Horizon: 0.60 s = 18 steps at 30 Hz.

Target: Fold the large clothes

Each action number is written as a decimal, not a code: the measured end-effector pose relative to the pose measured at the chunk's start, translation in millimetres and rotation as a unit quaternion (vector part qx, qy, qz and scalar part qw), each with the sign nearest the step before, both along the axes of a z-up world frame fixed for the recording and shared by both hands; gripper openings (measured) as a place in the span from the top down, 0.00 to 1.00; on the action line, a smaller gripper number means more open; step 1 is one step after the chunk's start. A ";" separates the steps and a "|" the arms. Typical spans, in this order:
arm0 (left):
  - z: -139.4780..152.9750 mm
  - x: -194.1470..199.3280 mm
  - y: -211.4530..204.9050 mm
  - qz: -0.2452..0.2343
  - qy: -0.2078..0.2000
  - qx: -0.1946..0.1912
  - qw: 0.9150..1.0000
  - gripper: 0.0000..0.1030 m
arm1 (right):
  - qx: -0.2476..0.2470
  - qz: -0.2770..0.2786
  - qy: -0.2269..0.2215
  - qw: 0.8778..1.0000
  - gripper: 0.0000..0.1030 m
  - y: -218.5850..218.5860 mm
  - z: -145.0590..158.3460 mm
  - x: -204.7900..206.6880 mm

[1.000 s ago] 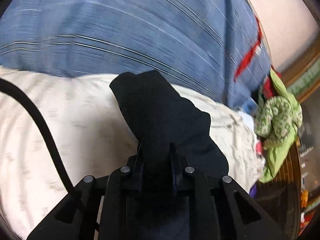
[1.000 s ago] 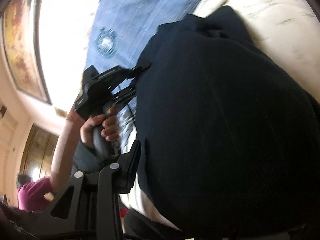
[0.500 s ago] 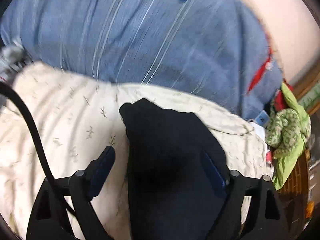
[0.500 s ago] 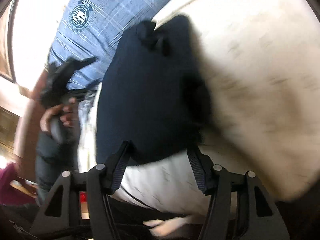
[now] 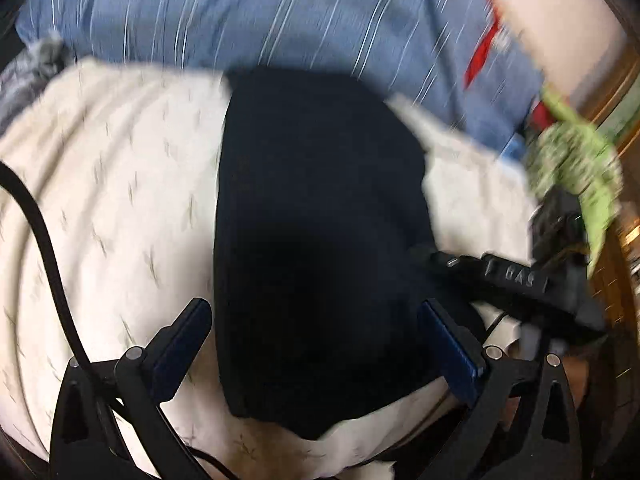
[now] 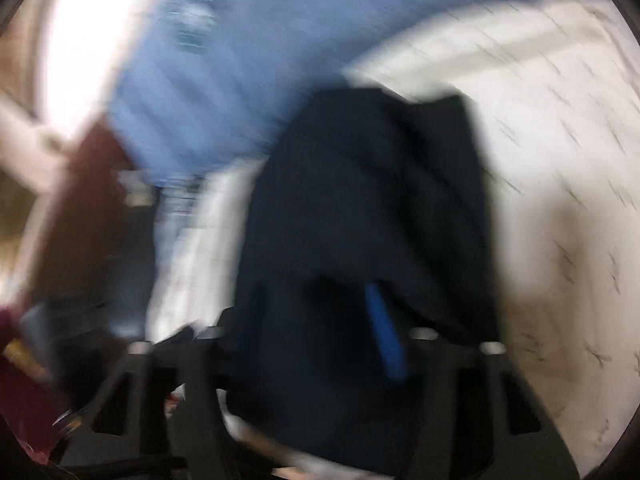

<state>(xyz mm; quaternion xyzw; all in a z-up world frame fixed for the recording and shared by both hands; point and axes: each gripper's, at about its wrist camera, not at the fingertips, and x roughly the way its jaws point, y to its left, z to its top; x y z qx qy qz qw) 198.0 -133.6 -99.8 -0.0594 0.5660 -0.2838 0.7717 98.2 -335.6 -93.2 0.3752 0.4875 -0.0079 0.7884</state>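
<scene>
A dark navy garment, folded into a long strip, lies on white patterned bedding. My left gripper hovers over its near end with jaws still opening wide; the cloth lies below and between the fingers, untouched. In the left wrist view my right gripper reaches in from the right to the garment's edge. The right wrist view is blurred: the garment bunches between the closing jaws of the right gripper, against one blue pad.
A blue striped sheet covers the bed beyond the white bedding. A green patterned cloth lies at the right edge, with wooden furniture behind it. A black cable crosses the left of the bedding. A person's arm shows blurred at left.
My left gripper let go of the dark garment, opened wide and drew back; the garment now lies flat. My right gripper opened, then closed on the garment's edge.
</scene>
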 end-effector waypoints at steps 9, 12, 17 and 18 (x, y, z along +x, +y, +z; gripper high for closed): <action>8.7 -25.9 8.5 0.031 -0.033 0.027 0.999 0.03 | -0.044 0.037 -0.071 0.996 1.00 9.3 61.0 15.2; 38.4 -33.0 9.9 0.048 -0.100 0.074 0.991 0.03 | -0.073 0.059 -0.078 0.992 1.00 13.7 71.9 54.6; 70.7 -46.8 3.8 0.052 -0.170 0.129 0.976 0.03 | -0.119 0.088 -0.033 0.988 1.00 17.7 47.2 115.7; 75.2 -48.1 4.1 0.053 -0.176 0.132 0.974 0.03 | -0.142 0.088 -0.010 0.986 1.00 17.2 39.7 124.5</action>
